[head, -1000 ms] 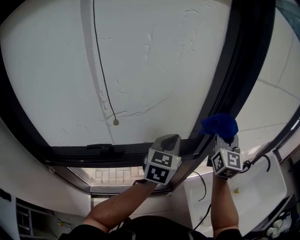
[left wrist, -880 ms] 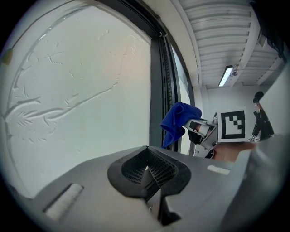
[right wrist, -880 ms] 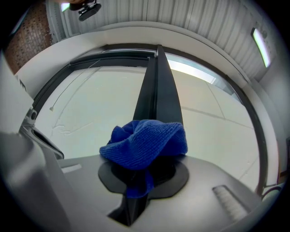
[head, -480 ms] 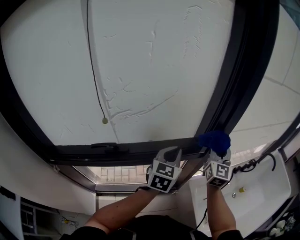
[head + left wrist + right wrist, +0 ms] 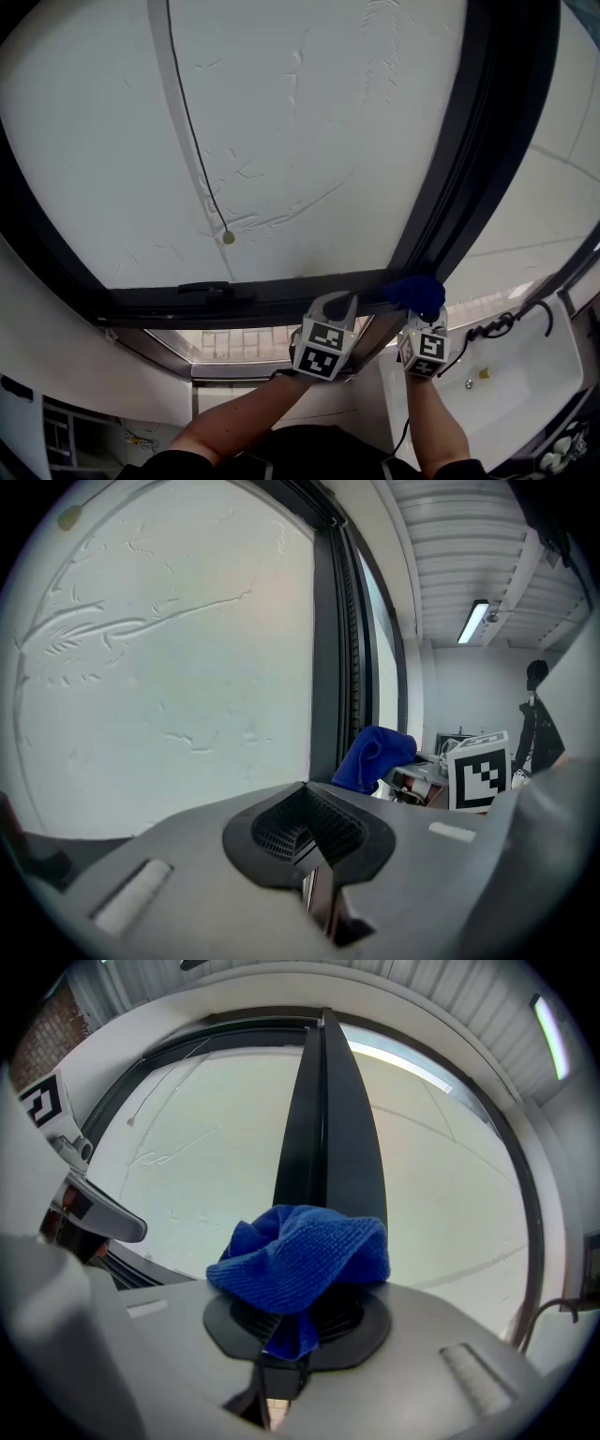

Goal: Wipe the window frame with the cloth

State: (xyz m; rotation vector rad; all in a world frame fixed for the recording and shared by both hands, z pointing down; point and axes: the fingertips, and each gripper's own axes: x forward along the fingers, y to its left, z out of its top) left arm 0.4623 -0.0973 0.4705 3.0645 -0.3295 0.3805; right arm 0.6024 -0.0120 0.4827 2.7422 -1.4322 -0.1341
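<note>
A bunched blue cloth (image 5: 413, 292) (image 5: 302, 1258) (image 5: 375, 757) is clamped in my right gripper (image 5: 419, 314) (image 5: 281, 1349), which is shut on it. In the head view the cloth sits against the foot of the dark upright window frame (image 5: 473, 141), where it meets the bottom rail (image 5: 244, 300). That upright frame (image 5: 326, 1110) rises straight ahead in the right gripper view. Just left of the cloth my left gripper (image 5: 339, 305) (image 5: 314, 892) rests by the bottom rail, jaws shut and holding nothing.
A thin blind cord with a small end knob (image 5: 228, 238) hangs in front of the white pane (image 5: 281, 112). Below the sill on the right stands a white unit with cables (image 5: 511, 361). A second pane (image 5: 562, 178) lies right of the upright.
My right gripper has slid the cloth down the upright frame to its bottom corner. Both grippers now sit lower and nearer each other, and the cord knob has swung.
</note>
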